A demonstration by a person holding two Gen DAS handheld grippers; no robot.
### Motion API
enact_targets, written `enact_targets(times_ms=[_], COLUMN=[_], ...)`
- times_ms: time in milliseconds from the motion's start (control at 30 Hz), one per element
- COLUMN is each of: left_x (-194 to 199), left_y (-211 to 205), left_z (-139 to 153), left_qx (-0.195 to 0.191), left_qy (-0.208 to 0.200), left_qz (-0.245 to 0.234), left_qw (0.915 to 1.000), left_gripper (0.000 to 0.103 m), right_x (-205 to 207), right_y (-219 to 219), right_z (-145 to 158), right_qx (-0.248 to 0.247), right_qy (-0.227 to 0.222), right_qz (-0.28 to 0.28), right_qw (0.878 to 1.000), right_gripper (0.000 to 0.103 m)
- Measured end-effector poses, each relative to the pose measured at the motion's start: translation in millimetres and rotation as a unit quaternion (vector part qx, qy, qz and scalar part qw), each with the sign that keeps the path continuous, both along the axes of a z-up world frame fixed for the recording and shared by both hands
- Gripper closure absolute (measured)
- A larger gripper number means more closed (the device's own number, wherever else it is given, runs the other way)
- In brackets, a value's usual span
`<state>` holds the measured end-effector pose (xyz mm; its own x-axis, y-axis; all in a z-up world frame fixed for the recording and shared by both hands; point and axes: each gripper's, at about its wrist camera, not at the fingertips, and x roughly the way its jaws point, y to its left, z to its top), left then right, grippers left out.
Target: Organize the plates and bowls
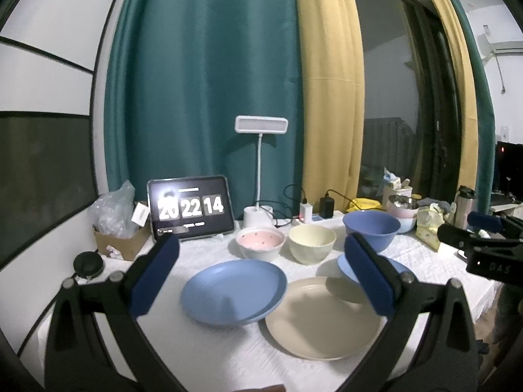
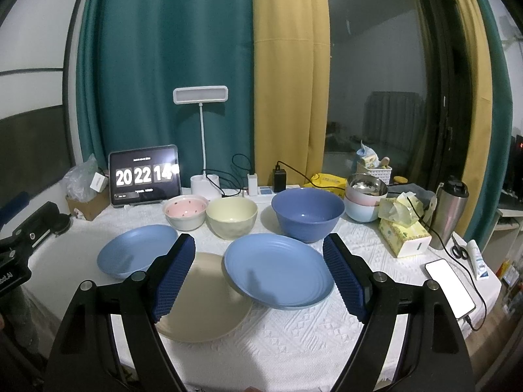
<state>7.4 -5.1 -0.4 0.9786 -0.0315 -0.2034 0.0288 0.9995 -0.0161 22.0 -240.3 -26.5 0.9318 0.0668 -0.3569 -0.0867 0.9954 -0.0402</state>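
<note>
Opening step: both grippers poised, nothing picked up yet.

Left gripper (image 1: pixel 261 274) and right gripper (image 2: pixel 258 274) spread wide, empty, above the table (image 2: pixel 294 333). Three plates overlapping in front: smooth blue plate (image 1: pixel 233 292), beige plate (image 1: pixel 322 318), ridged blue plate (image 2: pixel 278 269); three bowls behind. Probably next: pinching one rim, stacking.

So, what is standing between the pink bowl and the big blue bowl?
The cream bowl stands between the pink bowl and the big blue bowl, clearest in the right wrist view.
</note>
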Motion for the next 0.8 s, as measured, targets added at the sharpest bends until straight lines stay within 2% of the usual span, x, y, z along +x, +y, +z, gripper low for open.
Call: enact_targets(times_ms=[800], left_x=[1.1], left_y=[-3.3], left_z=[0.3], left_qx=[0.000], left_qy=[0.000], left_qz=[0.001], left_qw=[1.0000], left_gripper=[0.001], right_x=[1.9], right_y=[-0.9], right_z=[0.1], right_qx=[0.000], right_qy=[0.002], right_qz=[0.001], right_qw=[1.000], right_gripper=[0.020])
